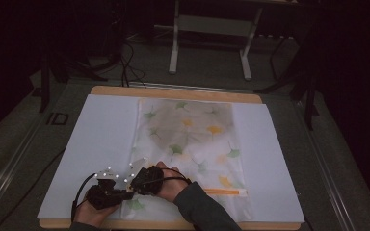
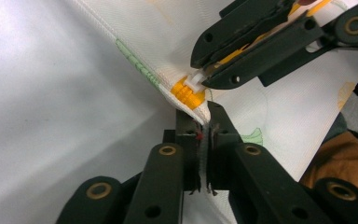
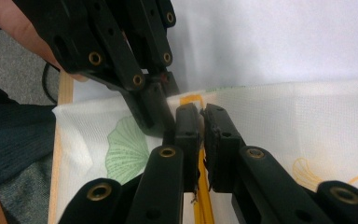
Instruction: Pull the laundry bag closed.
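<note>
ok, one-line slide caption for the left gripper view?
Left tool pinches white leaf-print zipper bag's edge; right tool grips its white-and-orange slider.

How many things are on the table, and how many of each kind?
Leaf-print zipper bag: 1
Orange zipper slider on the bag: 1
White sheet under the bag: 1
Grippers, left gripper shut on the bag's corner and right gripper shut on the zipper pull: 2
Total: 5
</note>
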Demonstrator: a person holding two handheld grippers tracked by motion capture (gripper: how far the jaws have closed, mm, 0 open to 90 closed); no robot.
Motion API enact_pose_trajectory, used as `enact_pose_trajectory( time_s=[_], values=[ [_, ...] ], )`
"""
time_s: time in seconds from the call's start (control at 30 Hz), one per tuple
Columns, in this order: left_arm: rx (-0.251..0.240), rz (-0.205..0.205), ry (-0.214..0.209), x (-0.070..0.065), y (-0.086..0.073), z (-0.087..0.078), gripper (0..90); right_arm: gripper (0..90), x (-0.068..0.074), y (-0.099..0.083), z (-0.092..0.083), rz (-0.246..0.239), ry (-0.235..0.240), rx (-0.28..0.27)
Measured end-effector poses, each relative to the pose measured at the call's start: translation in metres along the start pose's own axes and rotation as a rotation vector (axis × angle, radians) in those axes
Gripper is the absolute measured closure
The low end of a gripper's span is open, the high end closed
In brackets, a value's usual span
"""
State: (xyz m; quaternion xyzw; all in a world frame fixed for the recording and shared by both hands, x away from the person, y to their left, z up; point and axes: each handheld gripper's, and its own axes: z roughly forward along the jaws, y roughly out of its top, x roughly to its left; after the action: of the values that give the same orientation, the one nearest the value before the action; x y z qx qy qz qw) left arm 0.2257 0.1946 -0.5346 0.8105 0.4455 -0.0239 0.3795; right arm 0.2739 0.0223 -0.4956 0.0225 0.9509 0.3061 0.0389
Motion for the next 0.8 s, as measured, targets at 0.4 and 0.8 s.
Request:
enact_pose_trajectory(
  time_s=[0.4, 0.8],
  values=[
    [-0.004, 0.006, 0.002, -0.002, 0.000, 0.000, 88.0, 87.9, -0.003, -0.010, 0.003, 0.025, 0.024, -0.005],
    [-0.011, 0.032, 0.022, -0.005, 0.000, -0.001, 88.1, 87.1, -0.004, -0.012, 0.004, 0.018, 0.026, 0.004]
  ],
)
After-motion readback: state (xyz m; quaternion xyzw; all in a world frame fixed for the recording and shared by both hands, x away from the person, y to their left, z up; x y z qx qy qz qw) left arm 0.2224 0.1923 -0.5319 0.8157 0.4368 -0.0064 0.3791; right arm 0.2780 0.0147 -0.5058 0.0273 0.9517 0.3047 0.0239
